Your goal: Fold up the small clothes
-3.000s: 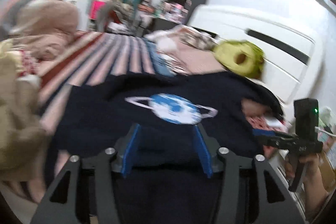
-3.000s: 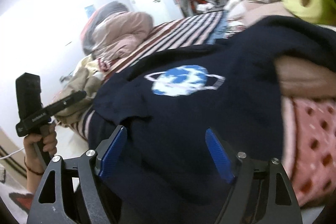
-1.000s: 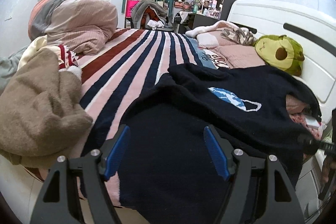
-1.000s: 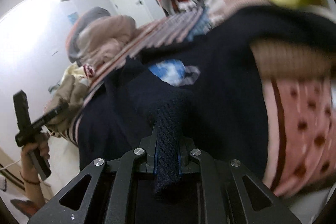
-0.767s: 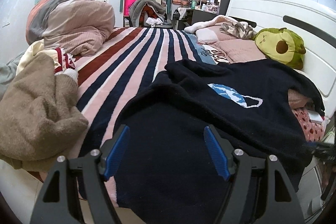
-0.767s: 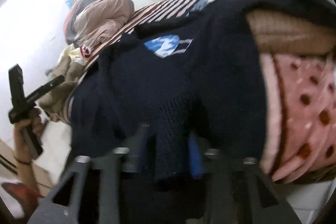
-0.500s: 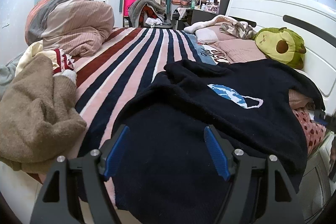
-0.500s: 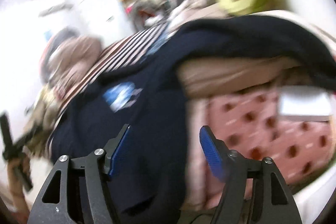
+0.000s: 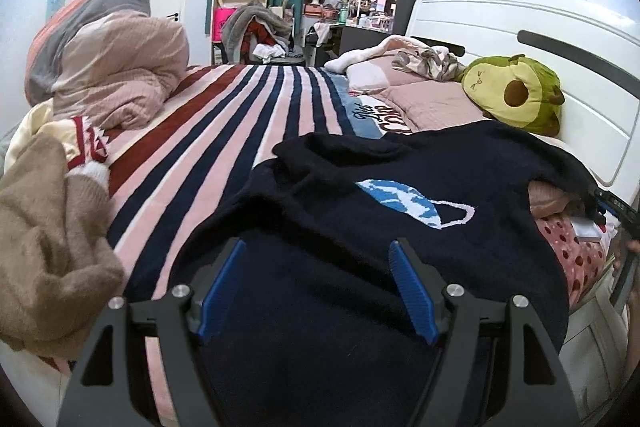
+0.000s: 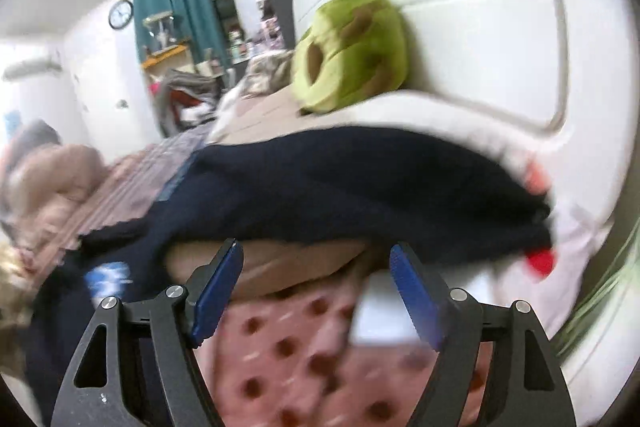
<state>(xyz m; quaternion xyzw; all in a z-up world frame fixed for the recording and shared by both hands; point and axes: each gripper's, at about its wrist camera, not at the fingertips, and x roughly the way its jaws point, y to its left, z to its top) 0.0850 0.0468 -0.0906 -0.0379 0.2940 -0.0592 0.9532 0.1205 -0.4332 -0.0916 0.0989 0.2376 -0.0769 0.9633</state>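
Observation:
A dark navy knit sweater (image 9: 360, 247) with a blue planet print (image 9: 404, 203) lies spread over the striped bed; part of it is folded over itself. My left gripper (image 9: 316, 287) hovers open just above its near part, with nothing pinched. In the blurred right wrist view the same sweater (image 10: 360, 179) drapes over a pink dotted pillow (image 10: 288, 351). My right gripper (image 10: 316, 287) has its jaws opening, empty, in front of the pillow and the sweater's edge. The right gripper's tip (image 9: 612, 205) and a hand show at the left wrist view's right edge.
A striped blanket (image 9: 224, 131) covers the bed. A brown fuzzy garment (image 9: 44, 247) and a pink duvet heap (image 9: 116, 75) lie left. A green avocado plush (image 9: 516, 95) leans on the white headboard (image 9: 520, 27). Shelves and a cluttered chair stand behind.
My right gripper let go of the sweater fold, opened, and swung right toward the headboard and pillow. The left gripper drifted a little, staying open over the sweater.

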